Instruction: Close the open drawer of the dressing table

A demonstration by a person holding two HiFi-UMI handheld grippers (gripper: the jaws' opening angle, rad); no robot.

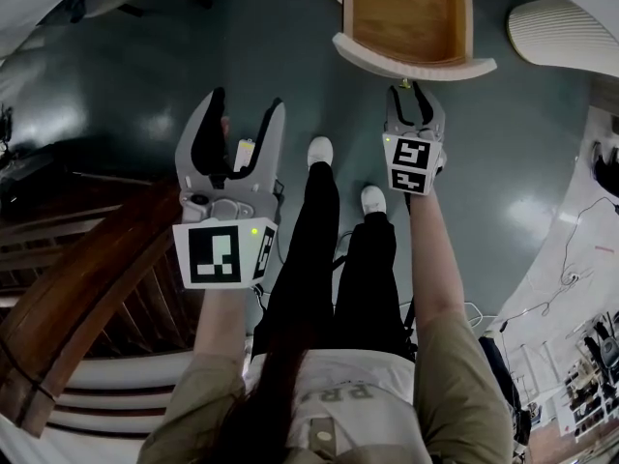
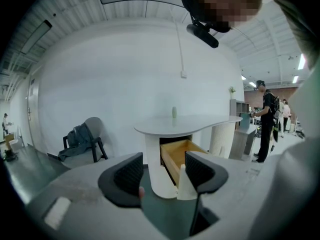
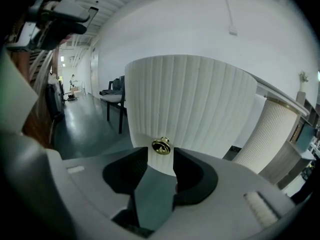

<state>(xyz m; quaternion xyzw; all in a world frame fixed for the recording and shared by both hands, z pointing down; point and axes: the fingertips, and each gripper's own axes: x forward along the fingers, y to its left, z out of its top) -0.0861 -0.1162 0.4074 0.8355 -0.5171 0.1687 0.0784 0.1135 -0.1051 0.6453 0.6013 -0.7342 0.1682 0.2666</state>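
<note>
The drawer (image 1: pixel 406 13) stands pulled out of the dressing table (image 2: pixel 185 125), long axis near to far, ribbed front toward the person. Right gripper (image 3: pixel 160 158) half open, tips flanking the brass knob (image 3: pixel 161 146), not pressing it. Left gripper (image 1: pixel 245 106) wide open, empty, further left

A big studio-like hall: glossy dark floor (image 1: pixel 116 104), bare white wall (image 2: pixel 110 84), ribbed ceiling (image 2: pixel 75 9), a lone dressing table (image 2: pixel 185 125), loose cables (image 1: pixel 566 278), a bystander (image 2: pixel 266 114).
</note>
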